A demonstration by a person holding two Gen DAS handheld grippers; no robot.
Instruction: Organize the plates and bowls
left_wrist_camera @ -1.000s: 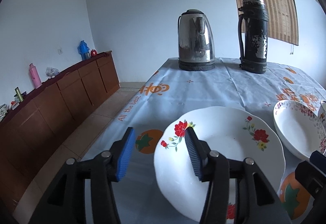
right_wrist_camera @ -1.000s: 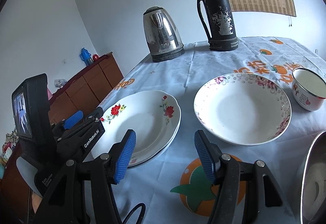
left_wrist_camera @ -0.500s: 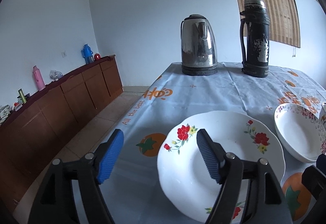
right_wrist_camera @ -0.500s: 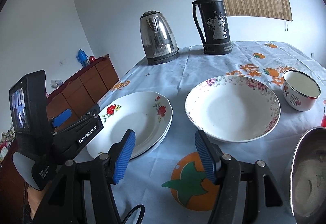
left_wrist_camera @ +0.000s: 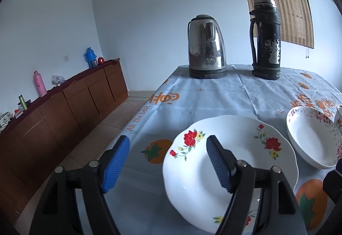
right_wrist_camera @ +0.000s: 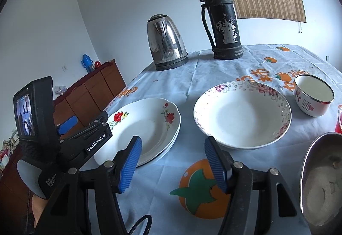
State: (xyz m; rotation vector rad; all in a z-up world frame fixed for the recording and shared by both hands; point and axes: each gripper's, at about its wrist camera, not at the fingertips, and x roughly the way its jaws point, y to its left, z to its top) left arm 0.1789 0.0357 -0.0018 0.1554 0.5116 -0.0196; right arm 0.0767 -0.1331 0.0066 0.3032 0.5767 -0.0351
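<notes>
A white plate with red flowers (left_wrist_camera: 245, 149) lies near the table's left edge, on top of a second plate (right_wrist_camera: 171, 141). My left gripper (left_wrist_camera: 167, 162) is open just above the top plate's near left rim: one pad hangs over the plate and the other is outside it, neither touching. To the right sits a wide bowl with a floral rim (right_wrist_camera: 241, 113), then a small enamel bowl (right_wrist_camera: 313, 96). My right gripper (right_wrist_camera: 173, 164) is open over the tablecloth, short of the gap between the plates and the wide bowl, holding nothing.
A steel kettle (right_wrist_camera: 166, 43) and a tall black flask (right_wrist_camera: 224, 21) stand at the table's far end. A steel bowl (right_wrist_camera: 320, 181) sits at the near right, with something red (right_wrist_camera: 339, 119) beside it. The table's left edge (left_wrist_camera: 136, 119) drops to a tiled floor beside a wooden sideboard (left_wrist_camera: 64, 107).
The left gripper's jaws have spread wider around the plate's rim. The right gripper has hardly shifted, and the plates and bowls lie where they were.
</notes>
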